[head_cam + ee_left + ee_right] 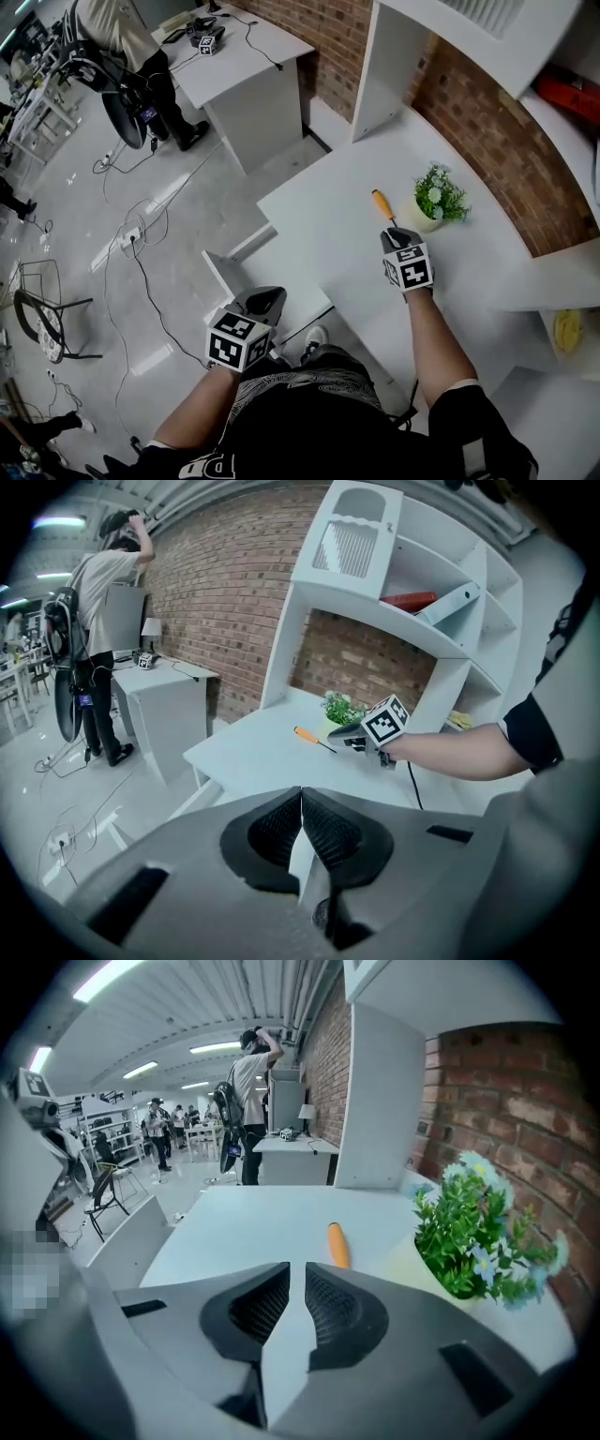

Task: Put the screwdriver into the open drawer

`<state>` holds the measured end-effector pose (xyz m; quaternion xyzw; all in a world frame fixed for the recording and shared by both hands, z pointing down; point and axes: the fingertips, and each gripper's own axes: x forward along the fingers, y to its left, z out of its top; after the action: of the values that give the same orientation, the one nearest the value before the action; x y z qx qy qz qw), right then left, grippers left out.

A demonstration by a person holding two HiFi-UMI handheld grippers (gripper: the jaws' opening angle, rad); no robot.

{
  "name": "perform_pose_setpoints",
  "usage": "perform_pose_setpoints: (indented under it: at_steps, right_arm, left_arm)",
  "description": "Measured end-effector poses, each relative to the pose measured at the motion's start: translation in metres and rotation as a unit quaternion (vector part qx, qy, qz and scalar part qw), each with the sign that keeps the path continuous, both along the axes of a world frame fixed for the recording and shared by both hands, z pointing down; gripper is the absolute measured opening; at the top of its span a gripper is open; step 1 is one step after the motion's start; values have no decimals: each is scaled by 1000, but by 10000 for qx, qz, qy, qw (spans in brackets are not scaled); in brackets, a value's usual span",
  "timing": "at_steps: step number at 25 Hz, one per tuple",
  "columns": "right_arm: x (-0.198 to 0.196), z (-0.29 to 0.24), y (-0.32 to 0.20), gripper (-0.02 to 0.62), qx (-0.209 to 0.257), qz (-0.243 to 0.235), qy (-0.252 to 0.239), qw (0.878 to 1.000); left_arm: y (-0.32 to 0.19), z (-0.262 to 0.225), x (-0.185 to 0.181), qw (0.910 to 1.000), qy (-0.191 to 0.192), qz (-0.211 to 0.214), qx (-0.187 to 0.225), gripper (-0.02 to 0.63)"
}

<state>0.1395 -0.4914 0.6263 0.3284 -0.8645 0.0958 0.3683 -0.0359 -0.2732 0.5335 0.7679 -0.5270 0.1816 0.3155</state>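
left gripper (265, 300): jaws together | right gripper (393, 234): jaws slightly apart, near screwdriver (382, 204)

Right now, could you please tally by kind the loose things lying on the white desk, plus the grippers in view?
screwdriver: 1
potted plant: 1
grippers: 2, the left gripper and the right gripper
Total: 4
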Motion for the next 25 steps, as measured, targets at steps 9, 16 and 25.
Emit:
perform_pose_setpoints:
  at_steps: [9,16,25]
  right_arm:
    - [-9,24,-60,96,62,143,382,9991]
    - [-4,52,-81,126,-178,258,537,9981]
    - [-12,68,-92,139,-401,176,590,9973]
  left_arm:
    - [-7,18,-15,9996,88,-117,-235,18]
    - [-1,28,-20,9991,101,-102,-394,18]
    - [6,37,-32,9986,23,-179,-496,18]
